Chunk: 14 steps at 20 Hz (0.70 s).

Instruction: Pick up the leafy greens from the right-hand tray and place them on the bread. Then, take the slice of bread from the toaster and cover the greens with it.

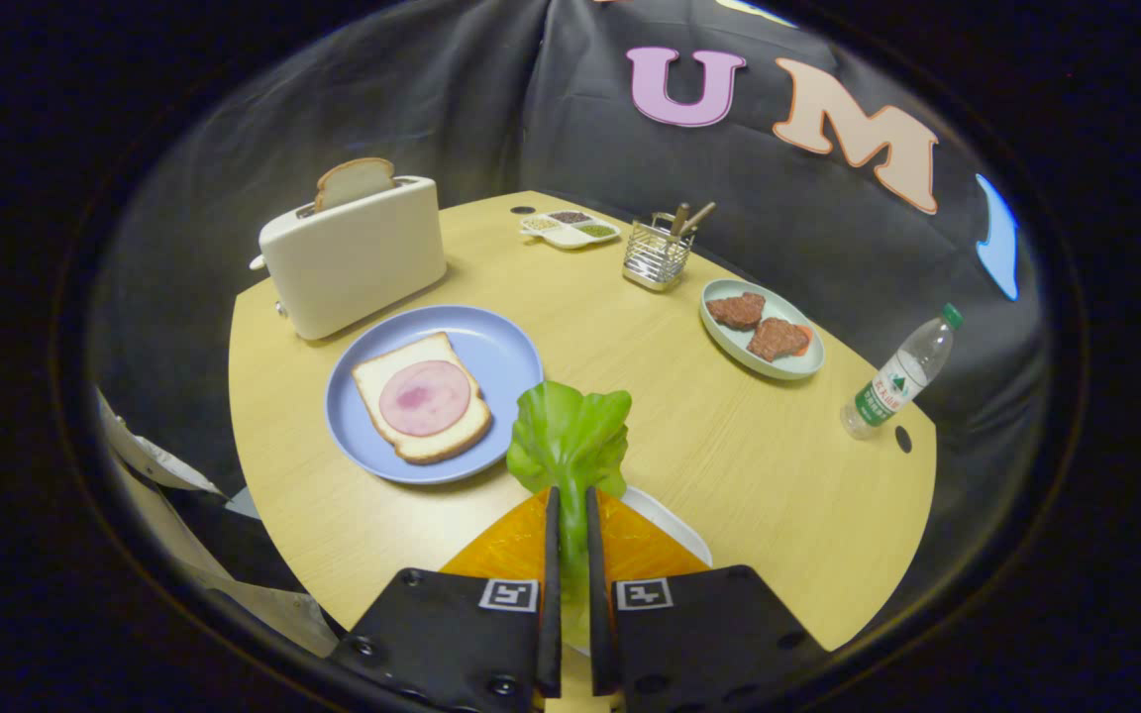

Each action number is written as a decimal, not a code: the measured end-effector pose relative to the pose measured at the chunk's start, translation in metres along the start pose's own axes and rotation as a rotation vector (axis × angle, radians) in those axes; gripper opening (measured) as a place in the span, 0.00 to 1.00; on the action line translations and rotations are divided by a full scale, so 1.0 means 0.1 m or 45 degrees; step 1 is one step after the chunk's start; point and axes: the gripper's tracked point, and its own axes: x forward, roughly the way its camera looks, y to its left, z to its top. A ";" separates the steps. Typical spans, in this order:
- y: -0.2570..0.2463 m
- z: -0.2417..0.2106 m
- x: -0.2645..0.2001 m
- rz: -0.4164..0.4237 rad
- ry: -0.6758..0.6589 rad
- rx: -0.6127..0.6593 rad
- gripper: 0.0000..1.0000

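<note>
Toaster (pixel 353 259) with bread slice (pixel 355 181) poking up at far left. Blue plate (pixel 501 342) holds bread (pixel 394 428) topped with ham (pixel 424 397). Gripper (pixel 570 510) pinches leafy greens (pixel 569 436) above orange tray (pixel 645 550). Utensil rack (pixel 657 255), meat plate (pixel 810 363), bottle (pixel 897 376) beyond, clear of path.

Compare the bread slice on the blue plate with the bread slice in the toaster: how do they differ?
The bread slice on the blue plate lies flat; the bread slice in the toaster stands upright. The plate slice shows whole and carries a round pink slice of ham; the toaster slice is bare and half hidden in the slot. Both have pale crumb and brown crust. The gripper is shut on the leafy greens.
</note>
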 end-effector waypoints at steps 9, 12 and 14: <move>0.40 0.39 0.04 0.037 -0.045 -0.062 0.15; 0.55 0.49 0.10 0.058 -0.047 -0.077 0.15; 0.65 0.55 0.14 0.072 -0.051 -0.088 0.15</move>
